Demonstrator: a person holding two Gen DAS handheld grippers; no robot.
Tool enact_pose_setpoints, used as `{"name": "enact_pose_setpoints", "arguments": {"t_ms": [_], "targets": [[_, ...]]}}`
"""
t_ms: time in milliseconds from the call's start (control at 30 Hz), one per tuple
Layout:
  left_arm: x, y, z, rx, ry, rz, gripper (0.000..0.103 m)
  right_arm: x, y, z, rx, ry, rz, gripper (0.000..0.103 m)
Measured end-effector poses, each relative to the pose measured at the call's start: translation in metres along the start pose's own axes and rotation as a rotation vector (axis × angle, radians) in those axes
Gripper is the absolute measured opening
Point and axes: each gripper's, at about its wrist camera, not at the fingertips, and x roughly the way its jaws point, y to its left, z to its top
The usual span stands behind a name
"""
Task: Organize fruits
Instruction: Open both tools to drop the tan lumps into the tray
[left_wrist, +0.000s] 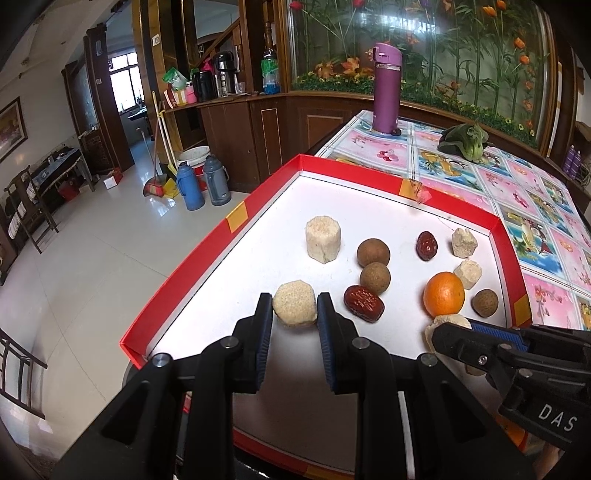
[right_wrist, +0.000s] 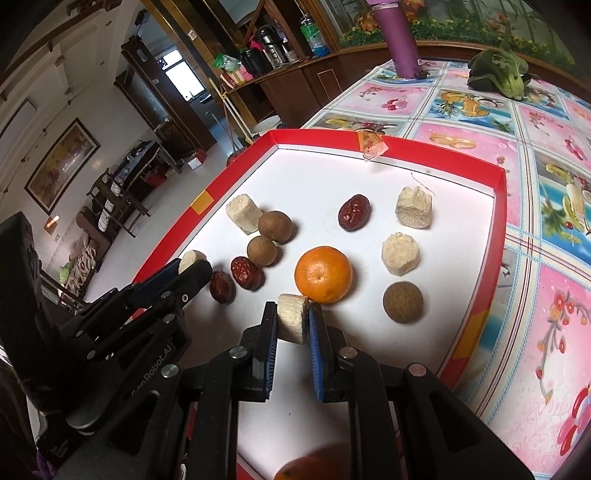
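A red-rimmed white tray (left_wrist: 258, 206) (right_wrist: 495, 192) holds fruits. My left gripper (left_wrist: 294, 314) is shut on a pale sugarcane chunk (left_wrist: 294, 308) near the tray's front left; it also shows in the right wrist view (right_wrist: 192, 258). My right gripper (right_wrist: 292, 317) is shut on another pale chunk (right_wrist: 292, 317), just in front of the orange (right_wrist: 323, 274) (left_wrist: 443, 294). More pale chunks (left_wrist: 323, 239) (right_wrist: 400, 253), brown longans (left_wrist: 373, 252) (right_wrist: 402, 302) and red dates (left_wrist: 364, 303) (right_wrist: 354, 212) lie around the tray.
The tray sits on a table with a pink fruit-print cloth (left_wrist: 535, 192) (right_wrist: 554, 295). A purple flask (left_wrist: 386, 88) and a leafy green vegetable (left_wrist: 467, 138) (right_wrist: 498, 72) stand at the back. A second orange (right_wrist: 306, 467) shows below my right gripper. The table's edge drops off to the left.
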Motion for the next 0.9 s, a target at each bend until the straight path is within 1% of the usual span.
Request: {"name": "enact_pose_setpoints", "arguments": {"t_ms": [267, 367, 433, 567, 633, 700, 733, 767, 833, 900], "targets": [[0.006, -0.003, 0.008, 0.016, 0.019, -0.012, 0.026, 0.004, -0.009, 0.017, 0.021, -0.006, -0.048, 0.015], [0.010, -0.012, 0.013, 0.051, 0.026, -0.010, 0.027, 0.003, -0.012, 0.018, 0.025, -0.004, -0.070, 0.017], [0.013, -0.016, 0.015, 0.061, 0.029, -0.004, 0.027, 0.000, -0.013, 0.017, 0.030, 0.005, -0.068, 0.017], [0.012, -0.019, 0.017, 0.057, 0.047, -0.024, 0.027, -0.012, -0.012, 0.015, 0.020, -0.002, -0.070, 0.018], [0.008, -0.019, 0.017, 0.053, 0.049, -0.024, 0.028, -0.022, -0.009, 0.013, 0.001, -0.026, -0.077, 0.032], [0.000, -0.018, 0.017, 0.044, 0.036, -0.018, 0.036, -0.033, -0.005, 0.011, -0.014, -0.058, -0.086, 0.036], [-0.003, -0.017, 0.017, 0.040, 0.030, -0.015, 0.046, -0.037, -0.003, 0.010, -0.024, -0.071, -0.090, 0.036], [-0.008, -0.017, 0.017, 0.034, 0.015, -0.007, 0.050, -0.042, -0.001, 0.009, -0.036, -0.081, -0.096, 0.036], [-0.020, -0.018, 0.018, 0.033, -0.015, 0.006, 0.053, -0.053, 0.006, 0.006, -0.063, -0.110, -0.112, 0.036], [-0.030, -0.018, 0.019, 0.032, -0.032, 0.003, 0.058, -0.065, 0.011, 0.003, -0.081, -0.143, -0.124, 0.038]]}}
